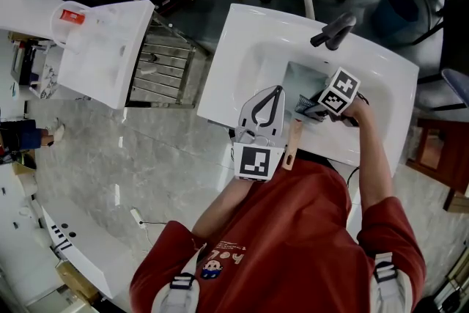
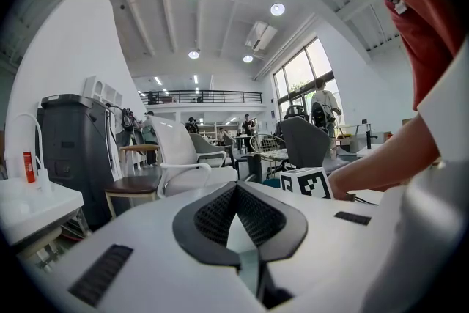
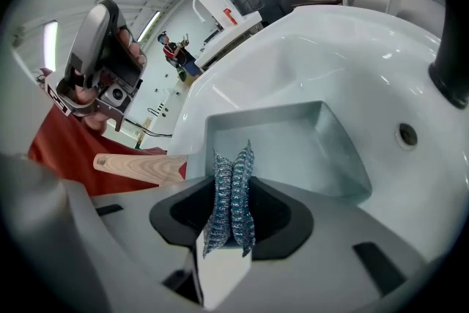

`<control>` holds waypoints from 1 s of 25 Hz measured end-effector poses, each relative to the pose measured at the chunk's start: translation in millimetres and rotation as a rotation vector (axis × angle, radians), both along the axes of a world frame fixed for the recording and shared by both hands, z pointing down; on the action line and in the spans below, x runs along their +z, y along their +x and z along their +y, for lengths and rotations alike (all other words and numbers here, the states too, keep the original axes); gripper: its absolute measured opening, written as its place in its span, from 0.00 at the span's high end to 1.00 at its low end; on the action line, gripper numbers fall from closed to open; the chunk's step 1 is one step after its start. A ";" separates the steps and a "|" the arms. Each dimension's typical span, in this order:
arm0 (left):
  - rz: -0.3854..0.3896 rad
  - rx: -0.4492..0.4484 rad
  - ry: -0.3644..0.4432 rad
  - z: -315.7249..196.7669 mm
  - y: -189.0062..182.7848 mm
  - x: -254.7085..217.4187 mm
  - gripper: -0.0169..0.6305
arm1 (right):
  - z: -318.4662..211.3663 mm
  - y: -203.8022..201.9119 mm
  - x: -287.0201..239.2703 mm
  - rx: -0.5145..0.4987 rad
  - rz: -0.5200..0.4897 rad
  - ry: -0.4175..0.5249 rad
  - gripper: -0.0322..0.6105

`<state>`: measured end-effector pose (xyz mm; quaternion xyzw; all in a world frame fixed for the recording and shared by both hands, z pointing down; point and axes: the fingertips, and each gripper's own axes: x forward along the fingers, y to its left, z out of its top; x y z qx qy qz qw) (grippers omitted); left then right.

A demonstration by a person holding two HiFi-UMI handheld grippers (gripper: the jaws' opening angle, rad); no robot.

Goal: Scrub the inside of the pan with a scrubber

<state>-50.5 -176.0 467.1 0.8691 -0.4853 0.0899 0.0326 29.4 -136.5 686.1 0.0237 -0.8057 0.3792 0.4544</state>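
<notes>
You're clamping the soft blue-silver mesh scrubber [image 3: 233, 198], lower centre, in your right gripper [image 3: 233, 157], over the square grey metal pan [image 3: 293, 135] sitting mid-frame in the white sink [image 3: 315, 48]. Your left gripper [image 2: 236, 188] is pinching shut, empty. That pan is probably slippery, so steady it by its wooden handle [image 3: 135, 168].

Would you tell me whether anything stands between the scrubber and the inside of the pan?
Nothing visible does: the scrubber, clamped in the right tongs, looks straight onto the bare inside of the pan, with only open space between.
</notes>
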 end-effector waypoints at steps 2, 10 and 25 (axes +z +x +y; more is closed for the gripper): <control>-0.003 0.002 -0.003 0.0 -0.5 0.7 0.96 | -2.5 0.7 1.0 0.013 -0.001 0.014 0.72; -0.002 0.004 -0.013 -2.7 1.4 2.5 0.96 | -26.6 8.0 14.5 0.038 0.048 0.143 0.72; -0.011 0.007 -0.010 -5.8 4.3 6.0 0.96 | -84.3 25.7 53.2 0.088 0.171 0.447 0.72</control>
